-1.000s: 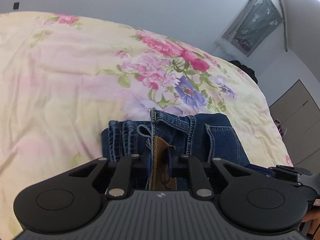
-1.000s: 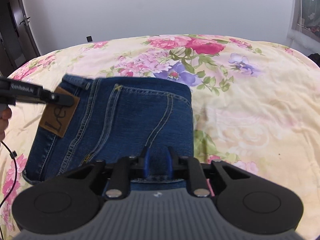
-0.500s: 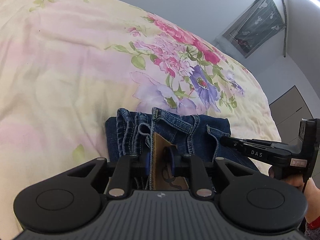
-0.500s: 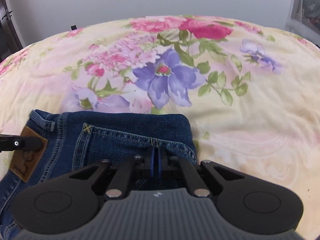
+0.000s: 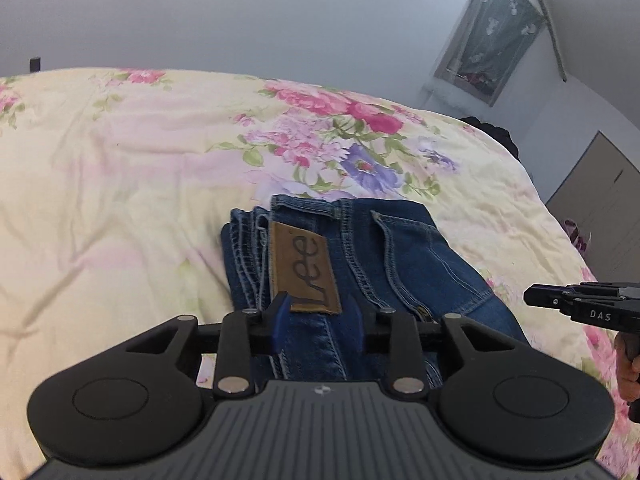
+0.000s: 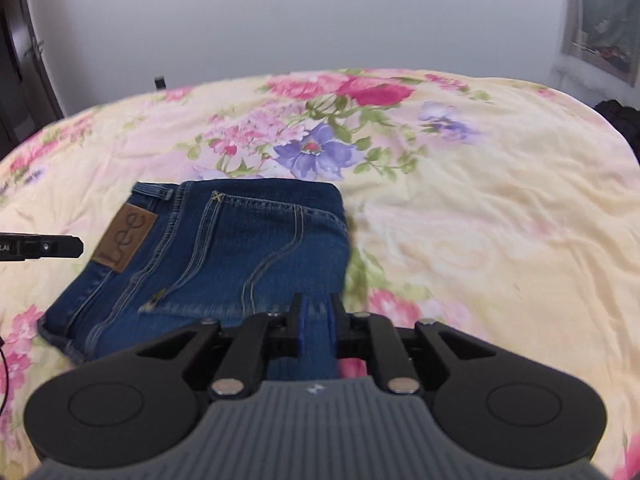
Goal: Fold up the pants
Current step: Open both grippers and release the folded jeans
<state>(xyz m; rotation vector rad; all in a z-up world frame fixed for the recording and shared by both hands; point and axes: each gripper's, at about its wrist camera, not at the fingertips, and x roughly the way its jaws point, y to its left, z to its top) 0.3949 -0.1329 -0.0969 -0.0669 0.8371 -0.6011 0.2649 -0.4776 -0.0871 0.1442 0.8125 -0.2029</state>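
Observation:
Folded blue jeans [image 5: 384, 264] with a brown Lee patch [image 5: 304, 264] lie flat on the floral bedspread [image 5: 120, 184]. My left gripper [image 5: 318, 316] is open above the near edge of the jeans, just behind the patch, holding nothing. In the right wrist view the jeans [image 6: 224, 256] lie left of centre. My right gripper [image 6: 316, 320] is slightly open over the near right corner of the jeans, with denim showing between the jaws. The right gripper's tip [image 5: 576, 304] shows at the right edge of the left view, and the left gripper's tip [image 6: 52, 247] shows at the left of the right view.
The bedspread [image 6: 480, 220] covers the whole bed. A grey wall is behind, with a hanging cloth [image 5: 488, 36] at the upper right. A wooden cabinet [image 5: 600, 200] stands right of the bed, and a dark door [image 6: 20, 64] at the left.
Both grippers have let go of the jeans, opened and drawn back. The folded jeans now lie flat on the bed, with the Lee patch fully exposed.

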